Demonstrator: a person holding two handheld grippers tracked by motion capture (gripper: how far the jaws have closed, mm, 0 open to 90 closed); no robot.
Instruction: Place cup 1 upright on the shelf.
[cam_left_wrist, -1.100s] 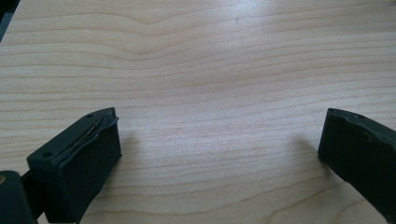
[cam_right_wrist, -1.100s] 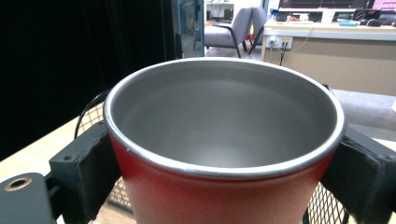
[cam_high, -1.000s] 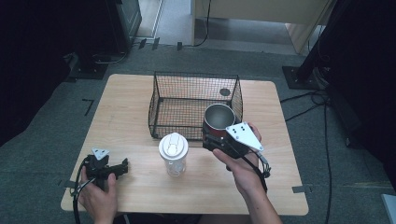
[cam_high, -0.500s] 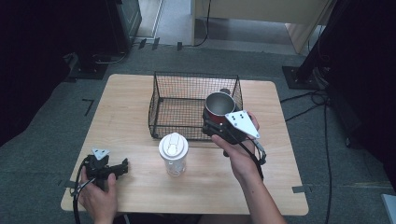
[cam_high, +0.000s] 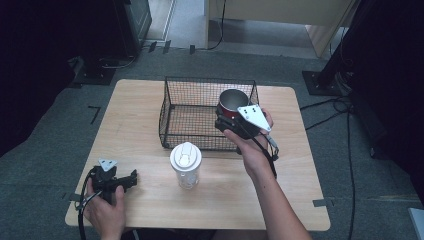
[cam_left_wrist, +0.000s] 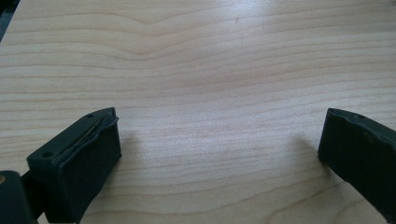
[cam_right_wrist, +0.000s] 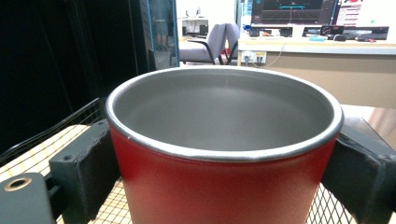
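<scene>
Clamping the red cup (cam_high: 231, 103), the right gripper (cam_high: 226, 121) hangs over the wire basket (cam_high: 172, 120).

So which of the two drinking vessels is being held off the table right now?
The red metal cup, clamped in the right gripper above the wire basket. The white-lidded tumbler stands untouched on the table.
</scene>
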